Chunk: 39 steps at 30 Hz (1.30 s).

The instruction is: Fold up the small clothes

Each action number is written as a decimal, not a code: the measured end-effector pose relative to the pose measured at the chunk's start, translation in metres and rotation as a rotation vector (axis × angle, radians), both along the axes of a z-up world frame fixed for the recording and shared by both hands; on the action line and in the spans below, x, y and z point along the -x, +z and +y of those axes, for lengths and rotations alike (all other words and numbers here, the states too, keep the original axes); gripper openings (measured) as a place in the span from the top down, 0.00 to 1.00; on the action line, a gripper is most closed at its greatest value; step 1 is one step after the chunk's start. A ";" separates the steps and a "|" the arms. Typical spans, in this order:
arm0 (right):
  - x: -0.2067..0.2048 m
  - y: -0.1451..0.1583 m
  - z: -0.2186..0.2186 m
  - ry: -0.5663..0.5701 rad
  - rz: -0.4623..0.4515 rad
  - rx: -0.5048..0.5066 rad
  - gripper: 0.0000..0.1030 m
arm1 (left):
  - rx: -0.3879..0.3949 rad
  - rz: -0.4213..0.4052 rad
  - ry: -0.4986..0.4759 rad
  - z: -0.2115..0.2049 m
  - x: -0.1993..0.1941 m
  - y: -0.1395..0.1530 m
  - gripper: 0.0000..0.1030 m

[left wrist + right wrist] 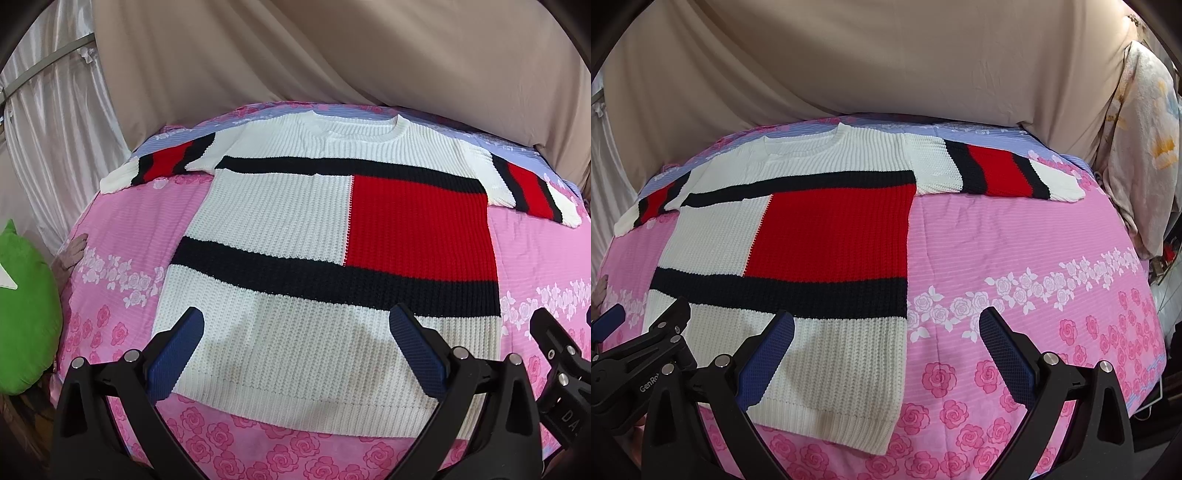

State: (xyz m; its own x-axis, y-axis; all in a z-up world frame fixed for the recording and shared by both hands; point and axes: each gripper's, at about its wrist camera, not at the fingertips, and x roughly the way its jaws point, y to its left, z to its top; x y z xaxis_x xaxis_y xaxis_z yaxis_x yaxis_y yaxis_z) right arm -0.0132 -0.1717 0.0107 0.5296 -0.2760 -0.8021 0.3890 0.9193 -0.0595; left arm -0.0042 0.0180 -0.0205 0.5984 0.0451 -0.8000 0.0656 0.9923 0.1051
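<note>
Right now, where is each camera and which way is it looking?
Left wrist: sits on the left gripper, near the sweater's hem, looking across the bed toward the collar and the beige cloth behind. Its own two open fingers show, plus part of the right gripper at the right edge.
Right wrist: sits on the right gripper, over the sweater's hem corner, facing the same way. Its open fingers show, plus the left gripper at the left edge.
Shared: sweater, pink bed, beige cloth.

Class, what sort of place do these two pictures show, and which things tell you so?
Probably a bedroom: a white, red and black knitted sweater lies flat on a pink rose-print bedsheet, with beige draped cloth behind and a green plush cushion beside.
</note>
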 end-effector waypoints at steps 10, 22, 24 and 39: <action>0.000 -0.001 0.001 0.001 0.002 -0.001 0.05 | -0.002 0.002 0.000 -0.002 0.000 -0.001 0.05; -0.001 -0.003 0.002 0.001 0.008 -0.003 0.05 | -0.002 0.006 -0.001 -0.003 0.001 -0.004 0.05; 0.000 -0.003 0.002 0.001 0.007 -0.003 0.05 | -0.001 0.006 -0.002 -0.003 0.001 -0.004 0.05; -0.004 -0.004 0.001 0.004 0.013 -0.005 0.05 | -0.004 0.010 -0.003 -0.004 0.001 -0.005 0.05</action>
